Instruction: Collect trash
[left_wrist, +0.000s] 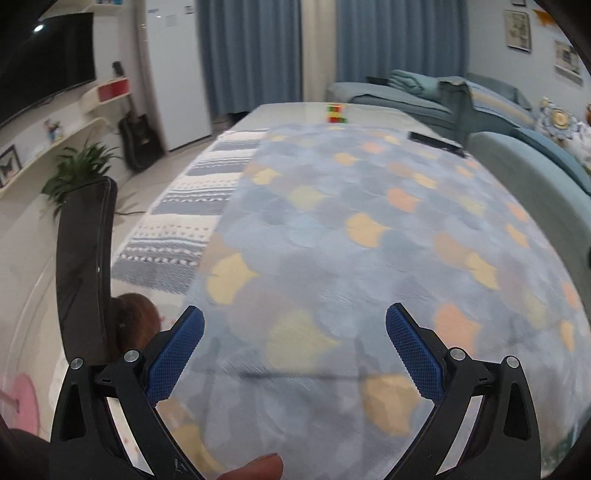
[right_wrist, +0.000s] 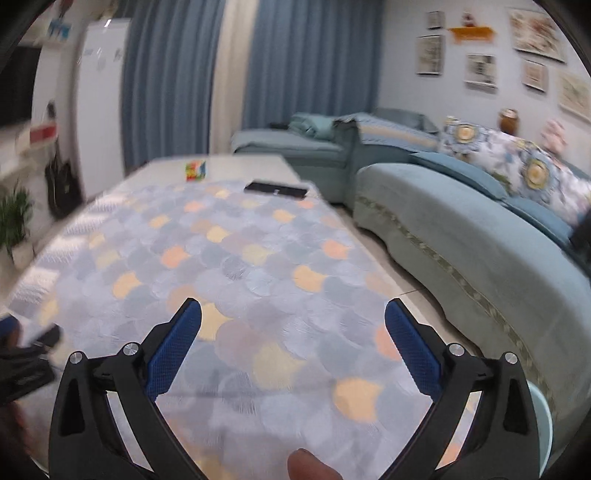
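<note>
1. We find both the left hand-held gripper (left_wrist: 295, 315) and right hand-held gripper (right_wrist: 293, 308) released, grasping nothing.
2. No trash shows on the counter (right_wrist: 229, 258); only a puzzle cube (right_wrist: 195, 170) and dark remote (right_wrist: 276, 189) at the far end.
3. Risk: mistaking these for trash.
4. Open room mid-counter; sofa (right_wrist: 461, 236) crowds the right edge.

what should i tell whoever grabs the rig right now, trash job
Left hand-held gripper: open, empty, held over the near end of the table.
Right hand-held gripper: open, empty, over the same patterned tablecloth.
On the table: only a colour cube and a flat black device, both at the far end. Neither looks like trash.
No trash and no bin show in either view, so what has been done cannot be told.
Left: look around for trash beyond the table, perhaps the floor or sofa, then pick it up.
</note>
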